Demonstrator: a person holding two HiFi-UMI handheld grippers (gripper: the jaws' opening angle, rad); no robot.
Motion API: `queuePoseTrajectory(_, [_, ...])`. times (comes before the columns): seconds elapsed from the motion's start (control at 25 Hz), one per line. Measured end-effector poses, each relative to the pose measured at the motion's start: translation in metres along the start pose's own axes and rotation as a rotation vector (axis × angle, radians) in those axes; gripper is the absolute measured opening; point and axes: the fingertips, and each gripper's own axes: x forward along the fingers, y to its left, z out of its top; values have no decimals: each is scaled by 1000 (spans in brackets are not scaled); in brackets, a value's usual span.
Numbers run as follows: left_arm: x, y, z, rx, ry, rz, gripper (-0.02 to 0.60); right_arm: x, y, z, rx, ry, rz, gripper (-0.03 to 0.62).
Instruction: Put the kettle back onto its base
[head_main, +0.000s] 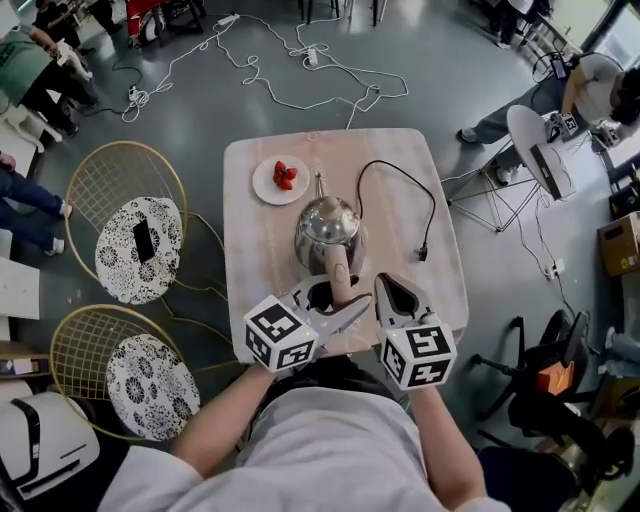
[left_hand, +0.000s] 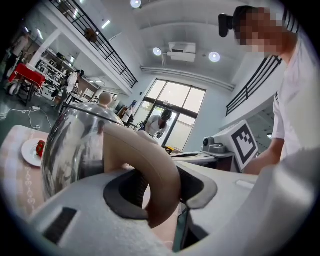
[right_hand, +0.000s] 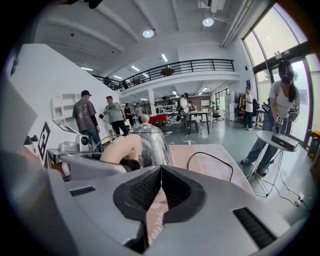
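Observation:
A shiny steel kettle (head_main: 325, 230) stands over the middle of the small pale table (head_main: 260, 255), spout pointing away from me. Its beige handle (head_main: 340, 272) faces me. My left gripper (head_main: 325, 297) is shut on that handle (left_hand: 155, 170), which fills the gap between the dark pads (left_hand: 122, 197). My right gripper (head_main: 398, 292) hovers just right of the handle, shut and empty; its pads (right_hand: 145, 192) meet. A black power cord (head_main: 430, 205) runs in behind the kettle's right side. The base itself is hidden under the kettle.
A white plate (head_main: 266, 188) with strawberries (head_main: 285, 176) lies at the table's far left. The cord's plug (head_main: 423, 253) rests near the right edge. Two gold wire chairs (head_main: 130, 240) (head_main: 120, 370) stand left of the table, a phone (head_main: 144, 240) on one. People stand further off.

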Motion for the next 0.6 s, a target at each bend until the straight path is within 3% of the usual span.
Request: queuePoseTrajectory(0.6, [31, 31, -10, 27, -15, 84, 160, 34, -27, -5, -9, 33, 77, 5])
